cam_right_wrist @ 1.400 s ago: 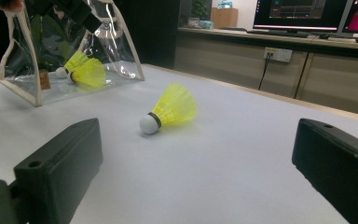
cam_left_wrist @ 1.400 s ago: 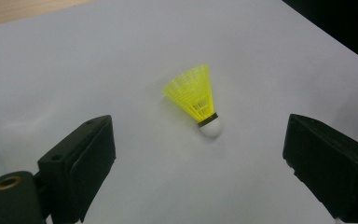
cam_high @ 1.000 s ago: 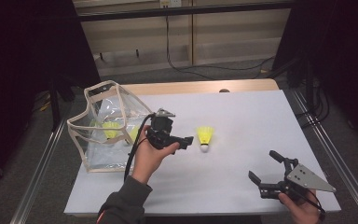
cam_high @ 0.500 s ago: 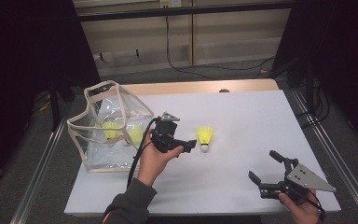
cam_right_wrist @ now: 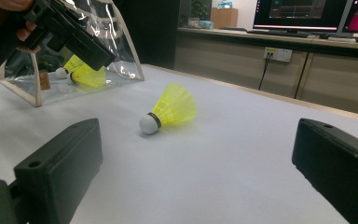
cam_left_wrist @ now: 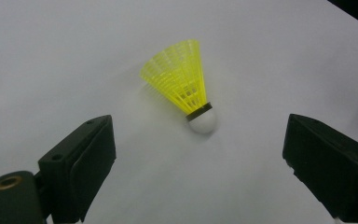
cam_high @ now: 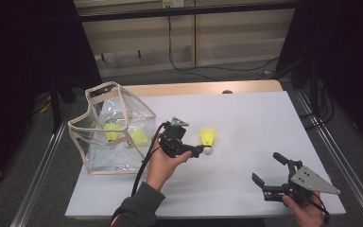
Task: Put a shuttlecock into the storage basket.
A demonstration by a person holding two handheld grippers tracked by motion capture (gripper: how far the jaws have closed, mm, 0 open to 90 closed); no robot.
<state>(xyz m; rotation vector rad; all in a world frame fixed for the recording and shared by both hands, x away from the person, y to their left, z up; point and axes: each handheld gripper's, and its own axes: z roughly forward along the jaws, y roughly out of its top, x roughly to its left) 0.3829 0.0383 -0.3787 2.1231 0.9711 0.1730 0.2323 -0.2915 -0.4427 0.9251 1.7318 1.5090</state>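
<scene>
A yellow shuttlecock (cam_high: 208,137) with a white cork lies on its side on the white table (cam_high: 246,118). My left gripper (cam_high: 196,151) hangs just left of it, open. In the left gripper view the shuttlecock (cam_left_wrist: 182,84) lies between and a little beyond the wide-apart jaws of that gripper (cam_left_wrist: 196,141), untouched. My right gripper (cam_high: 266,167) is held open near the table's front right corner, with nothing in it. Its own view looks past its jaws (cam_right_wrist: 198,135) at the shuttlecock (cam_right_wrist: 170,112) and at the left gripper (cam_right_wrist: 70,32) farther off.
A clear plastic bag (cam_high: 99,101) with beige trim stands at the table's left, holding two more yellow shuttlecocks (cam_high: 112,131). Behind the table are a wooden edge (cam_high: 194,88), cables and a low wall. Metal rails run along both table sides.
My left hand has moved right and down, bringing its open gripper close to the shuttlecock on the table. The right gripper has stayed where it was.
</scene>
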